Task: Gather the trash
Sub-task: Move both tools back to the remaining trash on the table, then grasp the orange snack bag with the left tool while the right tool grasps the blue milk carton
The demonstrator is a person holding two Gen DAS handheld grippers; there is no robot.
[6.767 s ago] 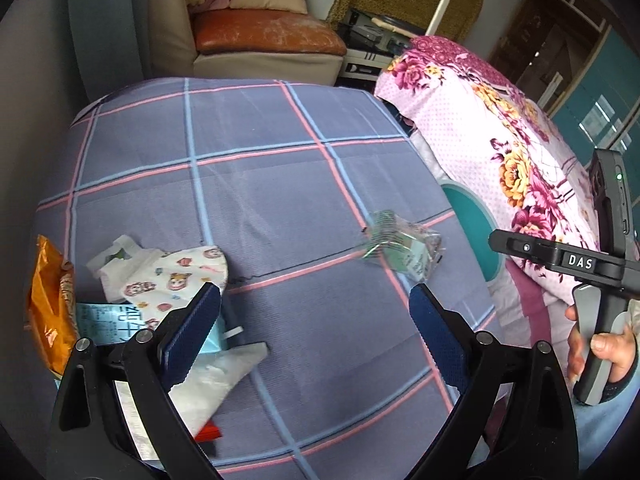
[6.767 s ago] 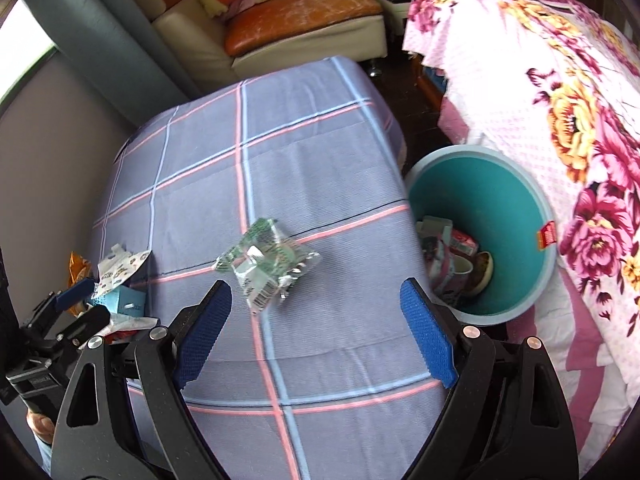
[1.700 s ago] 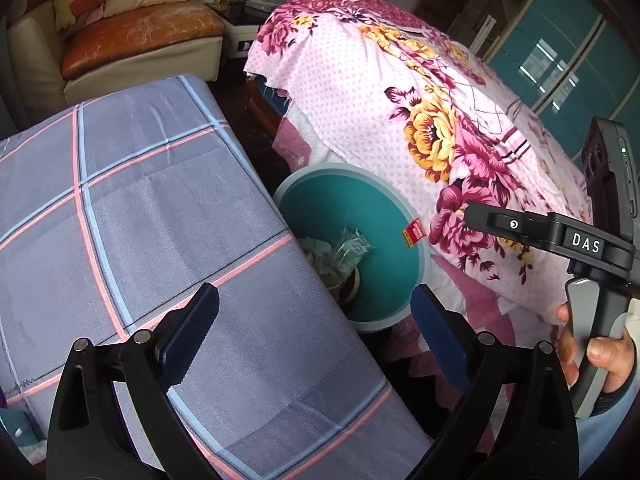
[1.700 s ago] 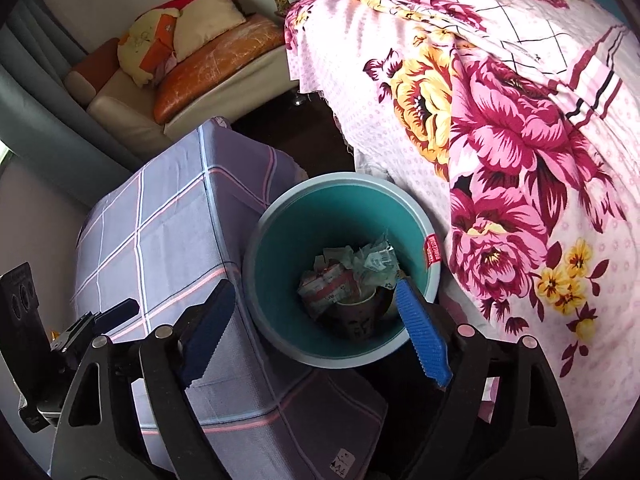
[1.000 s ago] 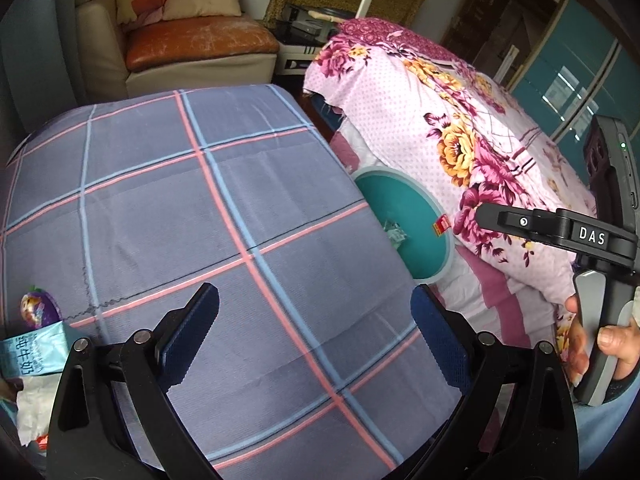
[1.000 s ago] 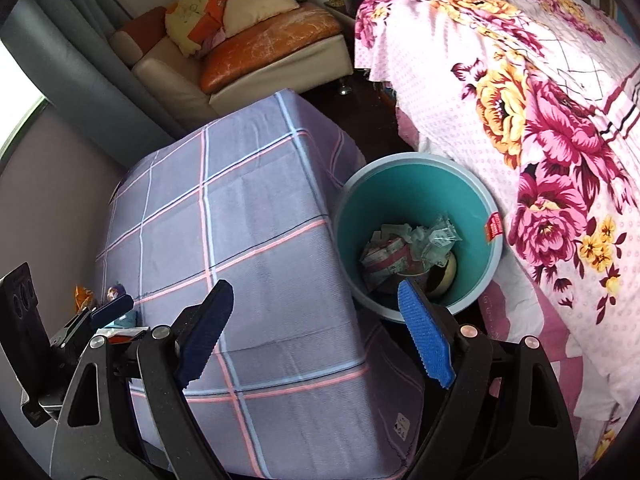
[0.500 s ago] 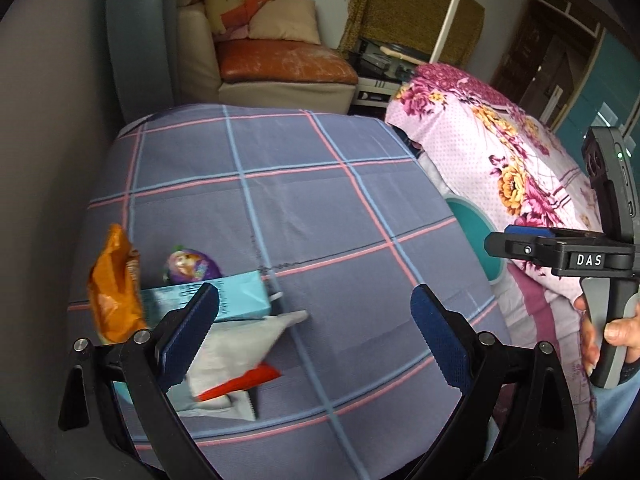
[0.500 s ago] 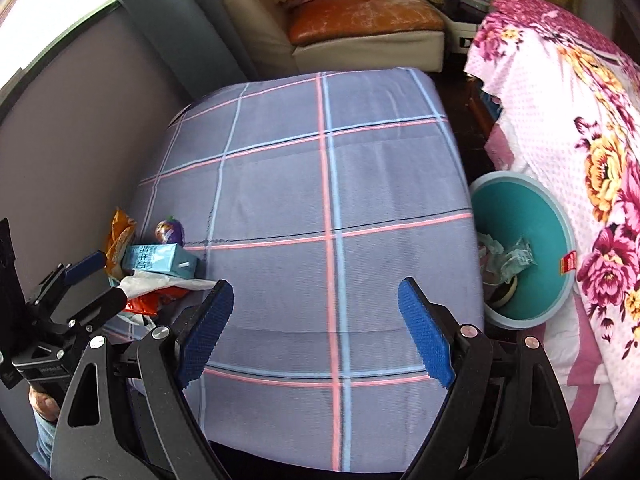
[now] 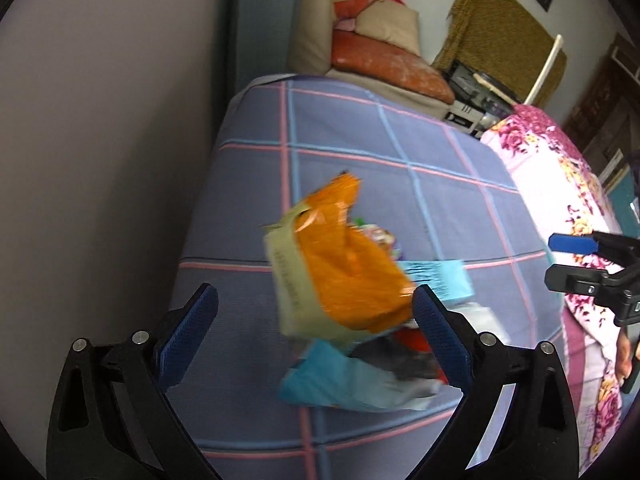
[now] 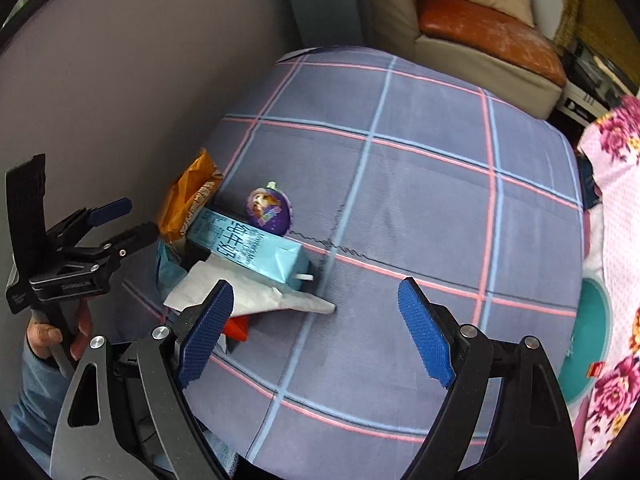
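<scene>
Hovering spread and empty, left gripper (image 9: 312, 320) frames crinkled orange foil snack bag (image 9: 348, 276). Right gripper (image 10: 316, 330), likewise spread; only its view shows round purple candy ball (image 10: 269, 211) beside bag.

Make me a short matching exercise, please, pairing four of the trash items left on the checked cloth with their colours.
Items:
1. snack bag
2. milk carton
3. egg-shaped capsule
4. flat wrapper

Colours:
A. purple
B. white
C. orange
D. light blue

Pairs: 1-C, 2-D, 3-A, 4-B
</scene>
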